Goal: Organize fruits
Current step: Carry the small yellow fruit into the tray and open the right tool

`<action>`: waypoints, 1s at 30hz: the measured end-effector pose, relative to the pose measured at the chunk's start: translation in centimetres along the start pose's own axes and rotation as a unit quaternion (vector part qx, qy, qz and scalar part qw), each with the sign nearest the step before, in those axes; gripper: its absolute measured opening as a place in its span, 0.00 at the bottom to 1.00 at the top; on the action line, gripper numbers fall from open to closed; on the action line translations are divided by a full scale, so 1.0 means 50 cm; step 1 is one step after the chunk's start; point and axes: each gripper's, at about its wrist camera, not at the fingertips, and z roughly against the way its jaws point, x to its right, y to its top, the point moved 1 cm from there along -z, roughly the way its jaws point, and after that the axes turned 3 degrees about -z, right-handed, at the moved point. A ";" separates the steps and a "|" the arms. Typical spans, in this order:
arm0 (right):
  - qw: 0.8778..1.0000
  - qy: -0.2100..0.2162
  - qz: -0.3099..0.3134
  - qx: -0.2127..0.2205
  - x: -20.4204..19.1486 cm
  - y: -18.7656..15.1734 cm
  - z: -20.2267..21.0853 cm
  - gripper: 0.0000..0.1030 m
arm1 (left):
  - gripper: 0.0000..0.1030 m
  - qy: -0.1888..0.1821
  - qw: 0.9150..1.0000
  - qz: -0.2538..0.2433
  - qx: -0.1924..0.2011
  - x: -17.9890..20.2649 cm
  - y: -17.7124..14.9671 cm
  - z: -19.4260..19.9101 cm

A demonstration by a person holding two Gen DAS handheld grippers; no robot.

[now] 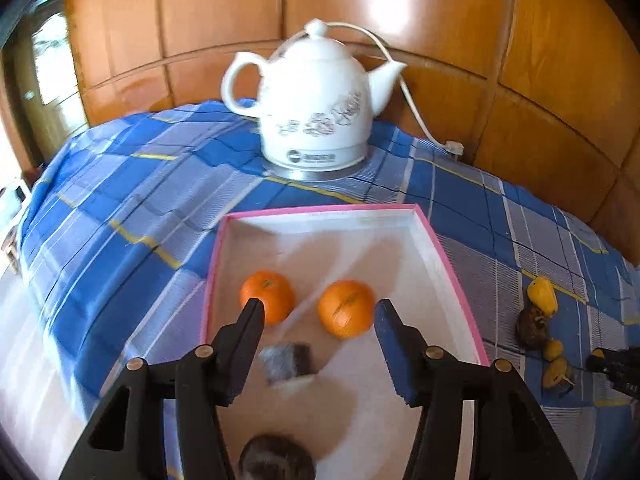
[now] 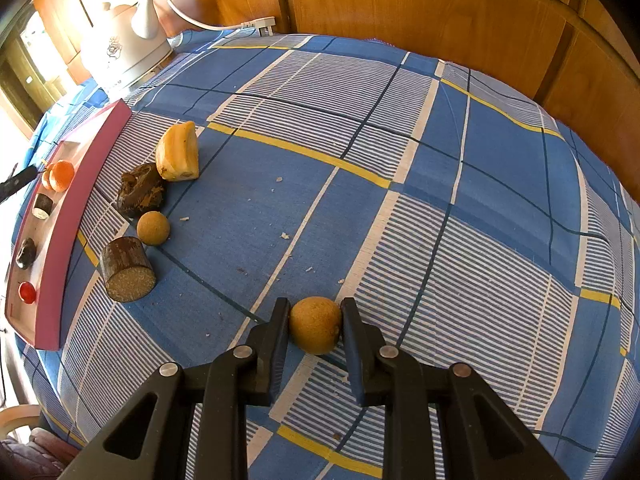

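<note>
My left gripper (image 1: 320, 312) hangs open over the pink-rimmed white tray (image 1: 448, 256). Two oranges lie in the tray: one (image 1: 346, 308) sits between the fingers without being pressed, the other (image 1: 267, 296) is partly behind the left finger. A dark cylinder piece (image 1: 286, 362) and a dark round piece (image 1: 276, 460) lie nearer the camera. My right gripper (image 2: 315, 306) is shut on a small tan round fruit (image 2: 315, 330), low at the checked cloth. Whether the fruit touches the cloth I cannot tell.
Beside the tray wall (image 2: 64, 216) lie a yellow wedge (image 2: 178, 156), a dark lump (image 2: 140, 190), a small tan ball (image 2: 153, 228) and a brown cylinder (image 2: 127, 270). A white kettle (image 1: 316, 104) with its cord stands behind the tray. Wooden panels back the table.
</note>
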 end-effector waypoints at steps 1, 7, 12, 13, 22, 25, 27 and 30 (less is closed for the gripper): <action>1.000 0.000 0.000 0.000 -0.001 0.000 0.000 0.25 | 0.56 0.003 1.000 0.010 0.000 -0.008 -0.009 0.008; 1.000 -0.003 0.002 0.001 -0.001 0.000 0.000 0.25 | 0.56 0.021 0.998 0.060 -0.013 -0.040 -0.076 0.047; 1.000 -0.006 0.001 0.003 -0.002 -0.002 0.003 0.25 | 0.56 0.024 0.998 0.053 -0.011 -0.029 -0.115 0.076; 1.000 -0.008 0.001 0.004 -0.003 -0.003 0.004 0.24 | 0.56 0.022 0.998 0.050 -0.009 -0.024 -0.120 0.084; 1.000 -0.009 -0.006 0.005 -0.004 -0.007 0.008 0.24 | 0.56 0.004 1.000 0.019 0.021 0.016 -0.119 0.134; 1.000 -0.008 -0.008 0.004 -0.001 -0.006 0.009 0.24 | 0.57 0.003 1.000 0.009 0.029 0.024 -0.118 0.146; 1.000 -0.009 -0.007 0.003 -0.002 -0.007 0.009 0.24 | 0.58 0.004 0.999 0.005 0.031 0.026 -0.121 0.153; 1.000 -0.010 -0.007 0.003 -0.004 -0.010 0.009 0.24 | 0.59 0.005 1.000 0.003 0.031 0.026 -0.127 0.159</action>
